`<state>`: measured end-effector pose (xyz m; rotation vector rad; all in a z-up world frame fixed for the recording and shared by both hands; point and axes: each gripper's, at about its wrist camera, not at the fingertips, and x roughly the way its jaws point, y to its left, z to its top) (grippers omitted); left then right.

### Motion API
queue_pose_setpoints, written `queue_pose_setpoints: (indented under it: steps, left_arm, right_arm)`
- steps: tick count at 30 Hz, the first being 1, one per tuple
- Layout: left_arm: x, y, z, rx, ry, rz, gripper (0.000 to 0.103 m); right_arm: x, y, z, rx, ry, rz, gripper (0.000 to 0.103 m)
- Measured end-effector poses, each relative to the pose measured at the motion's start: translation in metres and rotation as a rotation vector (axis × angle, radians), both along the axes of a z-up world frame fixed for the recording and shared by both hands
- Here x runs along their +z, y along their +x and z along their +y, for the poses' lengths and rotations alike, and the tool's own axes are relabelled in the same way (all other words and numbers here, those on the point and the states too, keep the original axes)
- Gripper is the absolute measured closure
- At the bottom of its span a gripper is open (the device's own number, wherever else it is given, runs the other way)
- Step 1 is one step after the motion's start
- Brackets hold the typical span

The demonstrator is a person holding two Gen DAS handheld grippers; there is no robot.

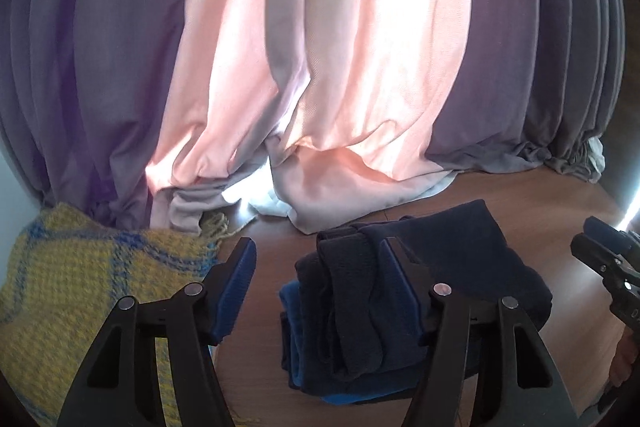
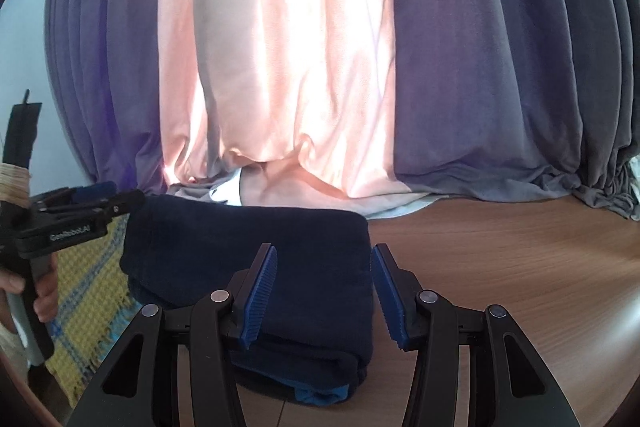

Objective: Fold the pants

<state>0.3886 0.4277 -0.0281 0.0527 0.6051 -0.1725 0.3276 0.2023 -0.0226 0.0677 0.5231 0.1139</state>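
Note:
The dark navy pants (image 1: 400,291) lie folded into a thick bundle on the wooden table (image 1: 520,195), with a brighter blue layer showing at the bottom edge. My left gripper (image 1: 320,291) is open and empty; its right finger overlaps the bundle's left end, its left finger is over bare wood. My right gripper (image 2: 324,293) is open and empty, hovering over the right end of the folded pants (image 2: 248,251). The left gripper also shows at the left edge of the right wrist view (image 2: 92,203). The right gripper shows at the right edge of the left wrist view (image 1: 608,267).
A yellow and blue woven cloth (image 1: 68,291) lies to the left of the pants; it also shows in the right wrist view (image 2: 92,299). Pink and purple-grey curtains (image 1: 320,67) hang behind the table and pool on its far edge. Bare wood (image 2: 520,267) extends to the right.

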Motion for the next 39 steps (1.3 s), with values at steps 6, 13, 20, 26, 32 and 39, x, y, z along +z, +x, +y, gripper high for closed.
queue_pose_setpoints:
  steps: [6, 13, 20, 26, 32, 39]
  left_arm:
    - [0.018, -0.04, -0.014, 0.044, 0.036, -0.104, 0.026]
    - [0.041, -0.103, -0.04, 0.065, -0.028, -0.169, 0.006]
    - [0.05, -0.172, -0.084, 0.086, -0.043, -0.205, 0.0]
    - [0.046, -0.225, -0.118, 0.089, -0.041, -0.199, 0.0]
    - [0.034, -0.274, -0.142, 0.108, -0.036, -0.175, 0.0]
    - [0.025, -0.319, -0.161, 0.114, -0.042, -0.158, 0.0]
  right_arm:
    - [0.007, -0.01, -0.012, -0.004, 0.008, -0.02, 0.04]
    - [0.022, -0.042, -0.036, 0.003, 0.006, -0.06, 0.024]
    - [0.037, -0.094, -0.064, 0.018, -0.022, -0.098, 0.012]
    - [0.041, -0.144, -0.093, 0.04, -0.039, -0.092, 0.012]
    - [0.039, -0.19, -0.118, 0.047, -0.056, -0.081, 0.012]
    - [0.033, -0.235, -0.139, 0.053, -0.063, -0.066, 0.012]
